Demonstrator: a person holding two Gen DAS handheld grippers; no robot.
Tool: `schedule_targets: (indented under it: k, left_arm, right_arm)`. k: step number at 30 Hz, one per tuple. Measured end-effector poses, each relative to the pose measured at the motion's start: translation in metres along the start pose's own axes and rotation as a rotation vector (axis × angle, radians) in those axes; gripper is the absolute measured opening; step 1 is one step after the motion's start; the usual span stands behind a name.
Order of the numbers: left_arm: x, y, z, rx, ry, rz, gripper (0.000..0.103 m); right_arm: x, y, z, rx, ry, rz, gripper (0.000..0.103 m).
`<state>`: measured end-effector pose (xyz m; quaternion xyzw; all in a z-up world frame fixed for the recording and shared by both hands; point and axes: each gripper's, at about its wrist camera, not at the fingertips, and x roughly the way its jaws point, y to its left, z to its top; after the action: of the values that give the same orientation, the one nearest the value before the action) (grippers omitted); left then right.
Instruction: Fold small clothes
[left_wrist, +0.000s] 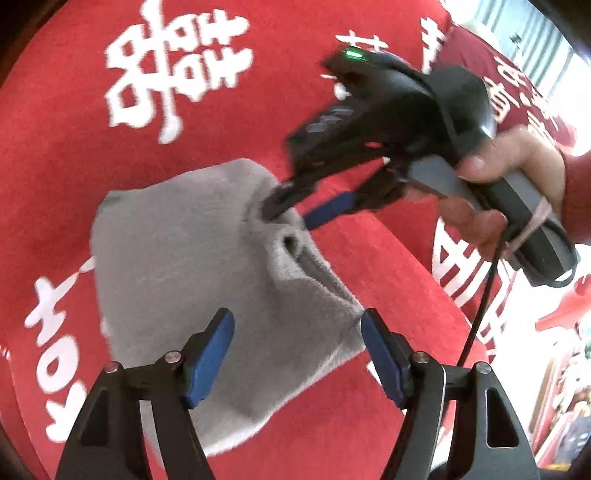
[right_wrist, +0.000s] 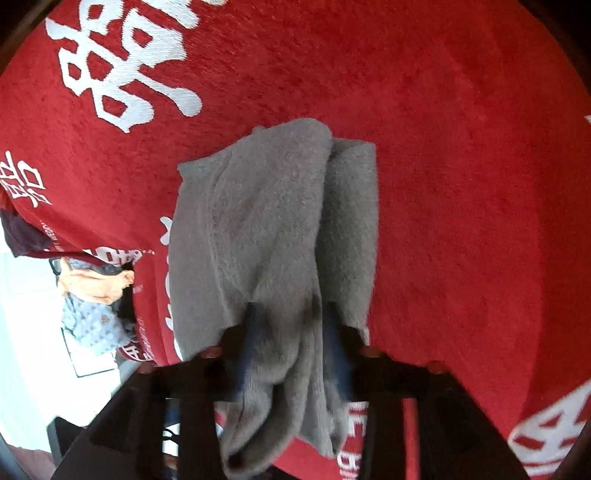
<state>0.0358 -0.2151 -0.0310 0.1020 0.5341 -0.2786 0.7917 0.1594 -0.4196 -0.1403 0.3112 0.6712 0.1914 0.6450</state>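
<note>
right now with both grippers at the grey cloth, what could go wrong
The grey cloth lies bunched, not flat, so a fold made now may set crooked. It sits between the right gripper fingers, so pulling away could drag it. The left gripper is open over its near edge and could snag that corner.

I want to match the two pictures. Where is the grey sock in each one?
Left wrist view: the grey sock lies in the middle, above the open left gripper.
Right wrist view: the sock runs down the middle, between the right gripper's fingers.
Shared landmark: the red cloth with white characters.
</note>
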Motion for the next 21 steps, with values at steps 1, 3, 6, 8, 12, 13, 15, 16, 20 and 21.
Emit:
schedule_targets:
  k: [1,3,6,8,12,13,15,16,20,21]
  left_arm:
    - [-0.011,0.009,-0.002,-0.037,-0.003,0.005,0.072]
    - [-0.022,0.025,-0.007,-0.097,-0.006,0.022,0.072]
    - [-0.033,0.061,-0.013,-0.195,0.001,0.070,0.072]
    - [-0.018,0.096,-0.017,-0.281,0.038,0.084,0.072]
    - [0.004,0.142,-0.041,-0.498,0.102,0.041,0.072]
    - [0.011,0.149,-0.046,-0.538,0.117,0.029,0.072]
    - [0.018,0.155,-0.051,-0.568,0.134,0.042,0.072]
    - [0.022,0.155,-0.054,-0.573,0.150,0.060,0.072]
    - [0.033,0.151,-0.064,-0.567,0.193,0.076,0.073]
    - [0.036,0.149,-0.066,-0.567,0.205,0.073,0.074]
  right_arm:
    - [-0.005,0.002,-0.005,-0.001,-0.006,-0.001,0.054]
    - [-0.017,0.003,-0.021,0.005,-0.015,0.006,0.054]
    - [-0.029,-0.002,-0.050,0.043,-0.016,0.051,0.055]
    - [-0.026,-0.009,-0.069,0.074,0.002,0.056,0.057]
    - [-0.002,-0.017,-0.089,0.095,0.045,0.057,0.057]
    - [0.006,-0.015,-0.090,0.092,0.051,0.070,0.057]
    - [0.013,-0.010,-0.089,0.082,0.062,0.067,0.056]
    - [0.017,-0.006,-0.088,0.070,0.068,0.042,0.044]
    - [0.013,-0.008,-0.091,0.063,0.031,-0.075,0.013]
    - [0.013,-0.014,-0.092,0.079,0.030,-0.087,0.013]
